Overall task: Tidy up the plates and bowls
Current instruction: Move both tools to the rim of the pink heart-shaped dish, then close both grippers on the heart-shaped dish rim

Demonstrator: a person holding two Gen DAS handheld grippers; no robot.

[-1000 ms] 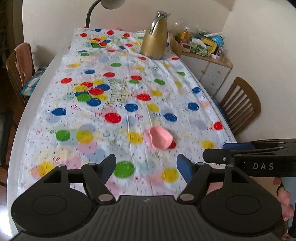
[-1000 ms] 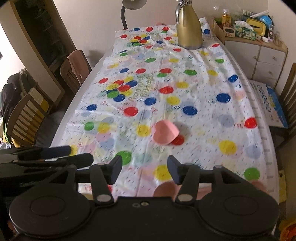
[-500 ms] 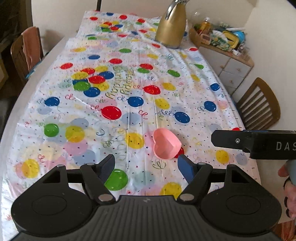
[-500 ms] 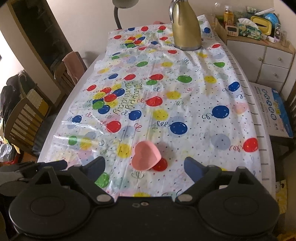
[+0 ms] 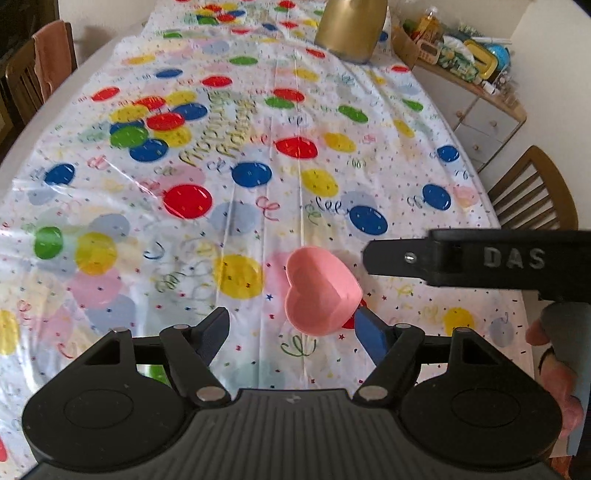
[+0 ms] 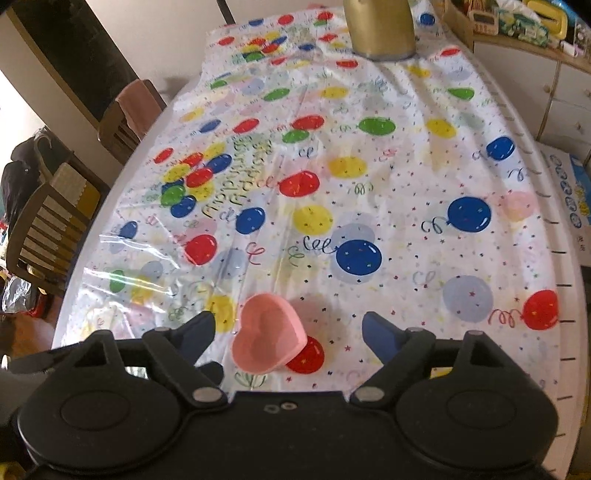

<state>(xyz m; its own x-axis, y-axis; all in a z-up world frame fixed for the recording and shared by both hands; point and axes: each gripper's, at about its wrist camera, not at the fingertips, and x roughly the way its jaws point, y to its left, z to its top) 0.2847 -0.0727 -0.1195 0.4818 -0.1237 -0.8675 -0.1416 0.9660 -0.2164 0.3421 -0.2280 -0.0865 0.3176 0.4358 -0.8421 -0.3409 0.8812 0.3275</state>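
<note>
Bowl: a pink heart-shaped bowl (image 5: 322, 291) is seen upright on the balloon-print tablecloth (image 5: 258, 147), partly over a red balloon print; no plates or other bowls are shown.
Left gripper (image 5: 295, 326): jaws are spread wide and nothing is held; the bowl lies at about 1 o'clock from the gap, close to the right blue pad.
Right gripper (image 6: 288, 330): jaws are likewise spread and empty; the bowl (image 6: 269, 341) lies at about 10 o'clock of the gap, nearer the left finger.
Jug: a gold jug (image 6: 380, 29) stands well apart at 12 o'clock.
Risk, collision: both grippers are aimed at one bowl, so contact between them is likely.
Risk, slip: the light bowl could be pushed or tipped by an off-centre closure on the glossy cloth.
</note>
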